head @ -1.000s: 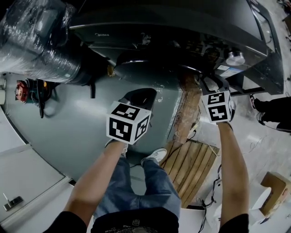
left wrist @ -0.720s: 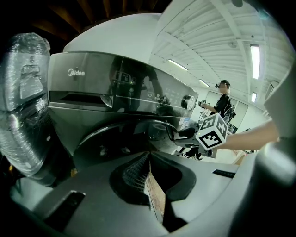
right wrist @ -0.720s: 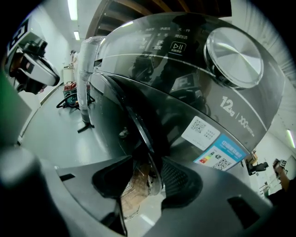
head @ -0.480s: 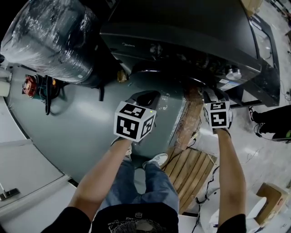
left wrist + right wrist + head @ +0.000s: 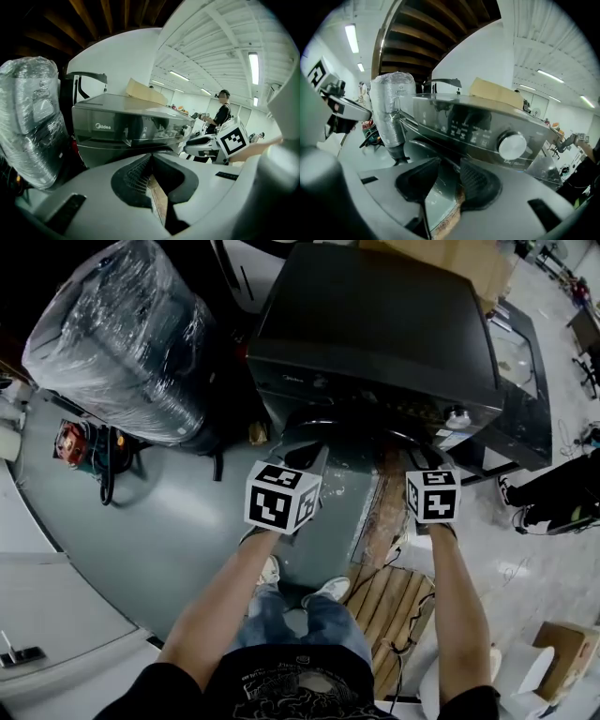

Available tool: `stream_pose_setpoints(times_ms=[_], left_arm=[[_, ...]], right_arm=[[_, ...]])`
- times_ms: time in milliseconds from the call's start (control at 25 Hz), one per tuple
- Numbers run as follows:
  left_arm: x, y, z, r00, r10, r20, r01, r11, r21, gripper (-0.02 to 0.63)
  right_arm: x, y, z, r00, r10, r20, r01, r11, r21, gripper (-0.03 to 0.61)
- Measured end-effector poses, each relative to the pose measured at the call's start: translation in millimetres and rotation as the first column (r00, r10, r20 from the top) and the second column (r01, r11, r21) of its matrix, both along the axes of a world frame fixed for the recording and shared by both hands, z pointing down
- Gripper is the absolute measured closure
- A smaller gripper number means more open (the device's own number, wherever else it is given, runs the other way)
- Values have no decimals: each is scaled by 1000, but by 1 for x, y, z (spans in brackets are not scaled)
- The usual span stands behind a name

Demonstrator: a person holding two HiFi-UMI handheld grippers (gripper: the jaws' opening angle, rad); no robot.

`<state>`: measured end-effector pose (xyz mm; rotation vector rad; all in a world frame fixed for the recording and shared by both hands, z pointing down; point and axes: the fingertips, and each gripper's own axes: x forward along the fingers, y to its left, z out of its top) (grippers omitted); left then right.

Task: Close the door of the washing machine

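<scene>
The dark washing machine (image 5: 375, 324) stands ahead of me, its control panel and white knob (image 5: 512, 145) facing me. Its round door (image 5: 342, 427) lies low on the front and looks pushed against the machine; whether it is latched I cannot tell. My left gripper (image 5: 314, 456) hangs before the door, jaws together with nothing between them (image 5: 151, 159). My right gripper (image 5: 427, 460) is below the knob, apart from the panel. Its jaws (image 5: 449, 164) have just been closing, stand open with a gap, and hold nothing.
A tall plastic-wrapped appliance (image 5: 122, 343) stands left of the machine. A cardboard strip (image 5: 384, 502) and a wooden pallet (image 5: 389, 601) lie on the floor by my feet. Red gear with cables (image 5: 70, 442) sits far left. A person (image 5: 222, 112) stands to the right.
Both grippers have risen and drawn back from the door. The head view has lifted and now takes in the machine's whole top.
</scene>
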<state>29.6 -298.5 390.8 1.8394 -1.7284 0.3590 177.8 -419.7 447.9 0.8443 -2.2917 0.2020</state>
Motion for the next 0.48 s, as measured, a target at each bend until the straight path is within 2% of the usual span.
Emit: stream_pose_setpoints(times_ms=[320,480], left_arm=[[-32,23,-57,1000,11,-15,-10,996,85,584],[-57,36,-89,1000,19,8,-20,991,132,584]], right_arm=[[-39,38,-96,997,21,67,-26,997,75,446],[-54,54,-139,992,64,105,-76,990,115,457]])
